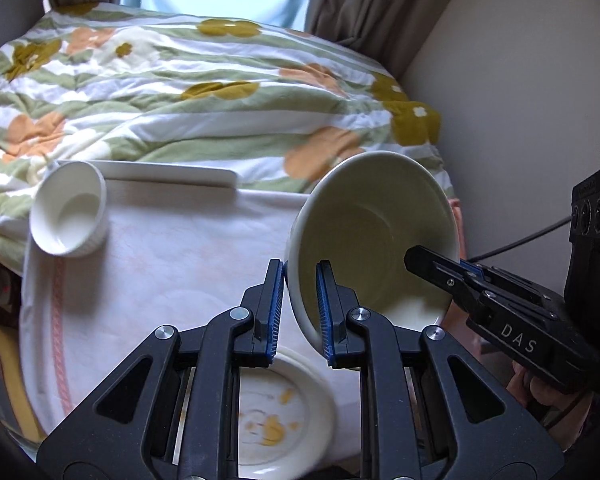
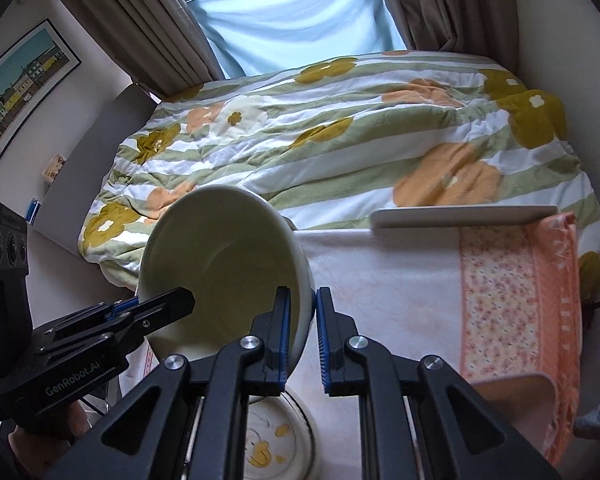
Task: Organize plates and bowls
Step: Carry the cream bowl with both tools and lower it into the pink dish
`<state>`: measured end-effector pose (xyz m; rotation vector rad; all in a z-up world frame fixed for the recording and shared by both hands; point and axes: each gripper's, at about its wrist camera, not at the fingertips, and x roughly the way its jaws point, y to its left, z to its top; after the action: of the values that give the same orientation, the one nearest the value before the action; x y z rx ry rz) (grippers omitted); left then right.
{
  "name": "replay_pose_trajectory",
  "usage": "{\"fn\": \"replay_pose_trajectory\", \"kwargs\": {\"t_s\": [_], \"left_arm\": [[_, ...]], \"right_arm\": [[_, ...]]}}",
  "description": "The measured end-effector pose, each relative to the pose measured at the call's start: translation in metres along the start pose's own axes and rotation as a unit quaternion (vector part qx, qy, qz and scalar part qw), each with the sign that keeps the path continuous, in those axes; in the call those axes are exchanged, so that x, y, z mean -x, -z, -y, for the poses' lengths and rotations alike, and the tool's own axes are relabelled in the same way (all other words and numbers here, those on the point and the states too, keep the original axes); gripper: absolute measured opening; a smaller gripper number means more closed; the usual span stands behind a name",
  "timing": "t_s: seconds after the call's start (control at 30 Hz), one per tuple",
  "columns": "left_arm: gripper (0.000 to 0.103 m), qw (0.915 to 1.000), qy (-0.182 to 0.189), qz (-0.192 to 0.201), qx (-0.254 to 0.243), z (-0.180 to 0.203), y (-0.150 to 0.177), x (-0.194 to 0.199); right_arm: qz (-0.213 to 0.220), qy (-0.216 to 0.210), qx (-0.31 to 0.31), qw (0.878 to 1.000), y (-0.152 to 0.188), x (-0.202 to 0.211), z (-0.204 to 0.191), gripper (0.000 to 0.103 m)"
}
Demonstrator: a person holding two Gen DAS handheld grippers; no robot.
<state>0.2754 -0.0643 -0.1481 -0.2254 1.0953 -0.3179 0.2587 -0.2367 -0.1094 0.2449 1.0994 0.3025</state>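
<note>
- The big round cream ceramic bowl (image 1: 370, 236) is up in the air and tipped on its side, in the middle right of the left wrist view. It could slip and fall, because each tool only pinches a thin bit of its rim.
- If it falls, it may hit the small white plate with yellow drawings (image 1: 284, 420) right below it at the bottom of the frame, and both could crack.
- If the two hands pull apart or twist in different ways, the rim could pop out of one grip (the bowl looks smooth and heavy).
- The left tool (image 1: 298, 308) is nearly closed, its blue pads squeezing the bowl's left rim.
- The right tool (image 2: 302, 316) is nearly closed too, pinching the bowl's other rim, low in the middle of the right wrist view.
- The small white ribbed ceramic cup (image 1: 70, 216) sits at the left of the worktop, which wears a white cloth (image 1: 188, 248), well apart from the bowl.
- A flat white tray (image 2: 464, 216) lies at the far edge of the worktop.
</note>
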Motion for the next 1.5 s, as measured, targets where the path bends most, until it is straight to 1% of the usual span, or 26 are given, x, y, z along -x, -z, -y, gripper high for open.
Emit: {"fn": "replay_pose_trajectory", "kwargs": {"t_s": [0.1, 0.2, 0.33, 0.43, 0.53, 0.63, 0.73, 0.83, 1.0, 1.2, 1.27, 1.4, 1.43, 1.5], "left_arm": [[0.014, 0.9999, 0.005, -0.003, -0.011, 0.042, 0.016, -0.004], [0.014, 0.9996, 0.013, -0.013, -0.019, 0.080, 0.035, -0.015], [0.014, 0.9990, 0.020, -0.033, -0.021, 0.120, 0.061, -0.034], [0.014, 0.9978, 0.022, -0.058, -0.023, 0.140, 0.082, -0.054], [0.014, 0.9956, 0.014, -0.088, -0.030, 0.153, 0.099, -0.077], [0.014, 0.9918, -0.003, -0.116, -0.052, 0.162, 0.112, -0.097], [0.014, 0.9878, -0.020, -0.133, -0.078, 0.165, 0.119, -0.113], [0.014, 0.9829, -0.042, -0.147, -0.102, 0.168, 0.124, -0.129], [0.014, 0.9775, -0.046, -0.172, -0.113, 0.165, 0.129, -0.146], [0.014, 0.9731, -0.071, -0.162, -0.148, 0.176, 0.131, -0.149], [0.014, 0.9703, -0.085, -0.157, -0.163, 0.180, 0.132, -0.147], [0.014, 0.9651, -0.118, -0.127, -0.197, 0.193, 0.131, -0.140], [0.014, 0.9645, -0.120, -0.121, -0.201, 0.195, 0.129, -0.138], [0.014, 0.9635, -0.122, -0.123, -0.204, 0.195, 0.128, -0.138]], "right_arm": [[0.001, 0.009, -0.008, 1.000, 0.014, 0.023, 0.026, 0.012], [-0.001, 0.019, -0.016, 1.000, 0.030, 0.044, 0.057, 0.012], [-0.009, 0.035, -0.022, 0.999, 0.051, 0.064, 0.094, 0.012], [-0.020, 0.046, -0.025, 0.998, 0.065, 0.069, 0.116, 0.012], [-0.037, 0.053, -0.038, 0.997, 0.078, 0.064, 0.136, 0.012], [-0.056, 0.055, -0.051, 0.996, 0.090, 0.054, 0.152, 0.012], [-0.070, 0.058, -0.064, 0.994, 0.100, 0.042, 0.165, 0.012], [-0.075, 0.056, -0.076, 0.993, 0.109, 0.036, 0.175, 0.012], [-0.090, 0.060, -0.081, 0.991, 0.118, 0.026, 0.182, 0.012], [-0.088, 0.058, -0.091, 0.990, 0.122, 0.025, 0.187, 0.011], [-0.086, 0.058, -0.091, 0.990, 0.123, 0.026, 0.187, 0.012], [-0.083, 0.059, -0.094, 0.990, 0.124, 0.028, 0.189, 0.011], [-0.083, 0.059, -0.094, 0.990, 0.124, 0.028, 0.188, 0.011], [-0.082, 0.062, -0.092, 0.990, 0.124, 0.030, 0.187, 0.011]]}}
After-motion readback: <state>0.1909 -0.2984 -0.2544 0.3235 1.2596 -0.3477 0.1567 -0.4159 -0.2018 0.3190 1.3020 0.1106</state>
